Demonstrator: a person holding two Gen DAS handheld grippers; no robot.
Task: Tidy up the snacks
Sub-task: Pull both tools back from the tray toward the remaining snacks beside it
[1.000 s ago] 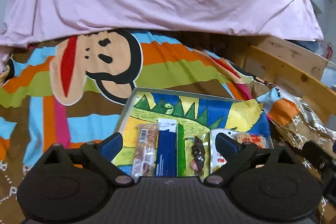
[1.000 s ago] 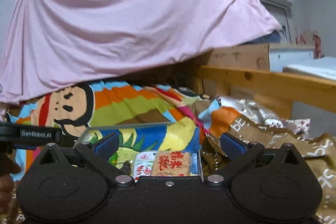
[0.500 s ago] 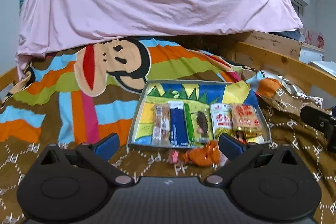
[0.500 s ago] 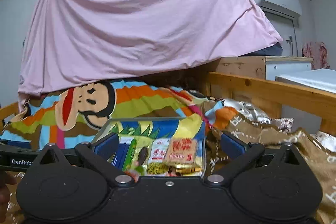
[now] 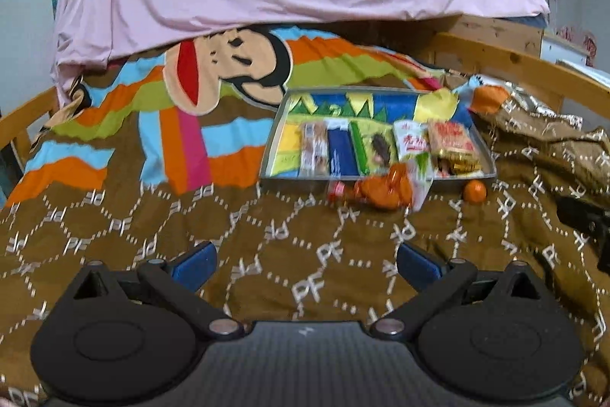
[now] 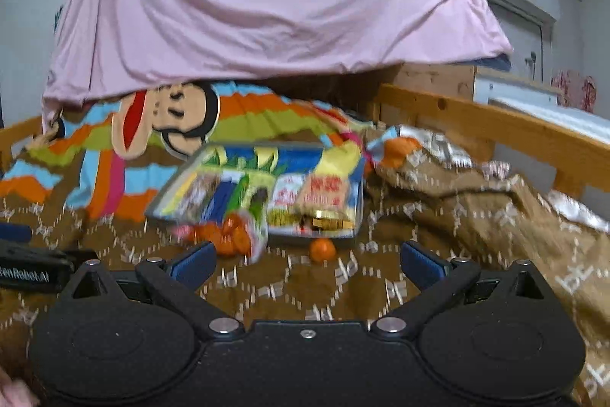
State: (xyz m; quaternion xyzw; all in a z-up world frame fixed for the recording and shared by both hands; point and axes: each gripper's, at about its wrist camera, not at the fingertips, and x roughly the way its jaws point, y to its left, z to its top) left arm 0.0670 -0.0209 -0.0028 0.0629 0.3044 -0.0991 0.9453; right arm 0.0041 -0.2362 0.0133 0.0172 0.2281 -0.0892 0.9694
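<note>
Both the left tool (image 5: 307,262) and right tool (image 6: 307,264) hover spread wide and empty above the brown bedspread (image 5: 267,254). Ahead, the tray (image 5: 268,155) holds a row of snack packets (image 5: 451,140); an orange bag (image 5: 385,189) and a loose orange (image 5: 474,191) lie just before its front rim.

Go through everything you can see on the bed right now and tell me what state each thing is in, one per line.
Left gripper: open, empty.
Right gripper: open, empty.
Tray: flat on the bed, holding a row of snack packets.
Blue packet: lying flat in the tray.
Red-lettered packet: lying in the tray at its right end.
Orange bag: outside the tray, against its near rim.
Small orange: loose on the blanket, outside the tray.
</note>
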